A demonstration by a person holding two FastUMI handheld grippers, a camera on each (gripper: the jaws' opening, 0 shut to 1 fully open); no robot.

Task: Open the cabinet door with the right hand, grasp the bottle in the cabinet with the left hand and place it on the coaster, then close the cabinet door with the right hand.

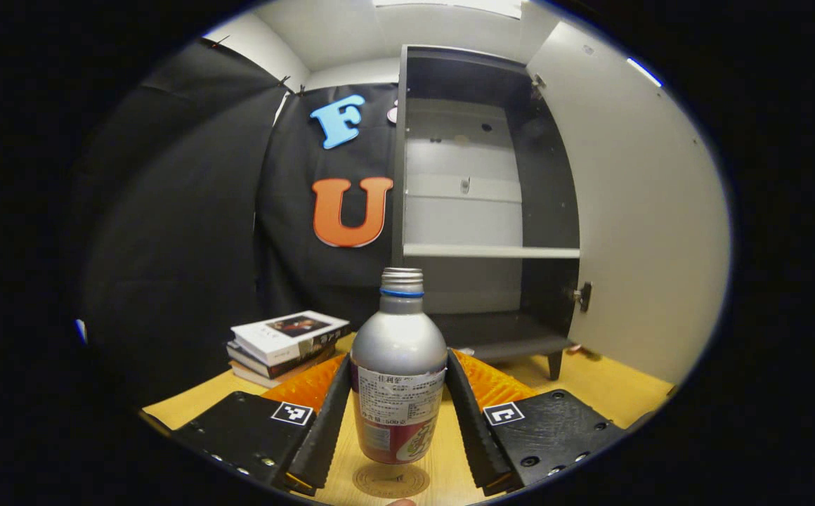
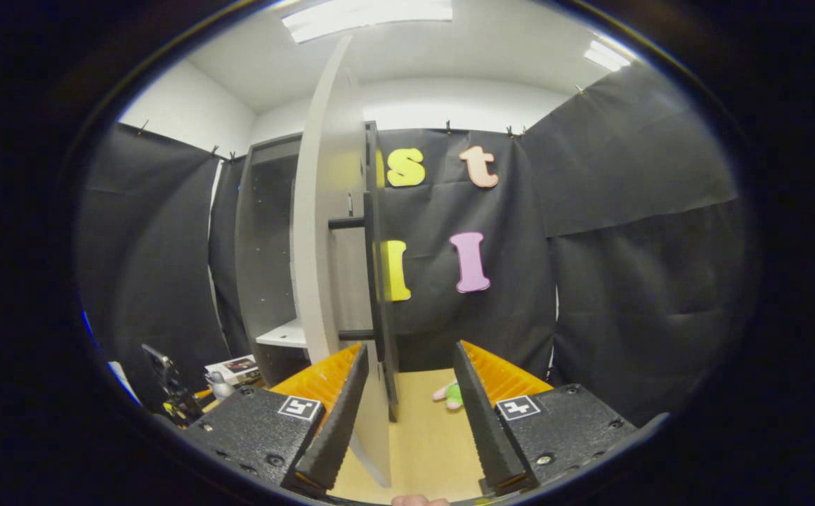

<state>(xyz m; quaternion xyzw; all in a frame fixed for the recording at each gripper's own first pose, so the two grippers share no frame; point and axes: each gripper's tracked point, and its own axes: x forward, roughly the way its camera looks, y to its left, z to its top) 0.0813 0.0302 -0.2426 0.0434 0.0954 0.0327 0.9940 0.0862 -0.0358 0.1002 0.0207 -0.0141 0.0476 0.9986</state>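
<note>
I see the bottle [image 1: 398,372] upright on the coaster [image 1: 390,481], cap at twelve o'clock, my left gripper [image 1: 398,422] pinching its sides. Books [image 1: 287,344] lie at ten o'clock; the cabinet [image 1: 478,204] stands open behind. My right gripper [image 2: 407,407] is spread, the door [image 2: 330,232] edge between its fingers.

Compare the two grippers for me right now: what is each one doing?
The left gripper has the bottle between its fingers, upright over the coaster; the right gripper holds nothing. The left faces the open cabinet; the right has the cabinet door edge between open fingers. Both have orange-backed black fingers.
</note>
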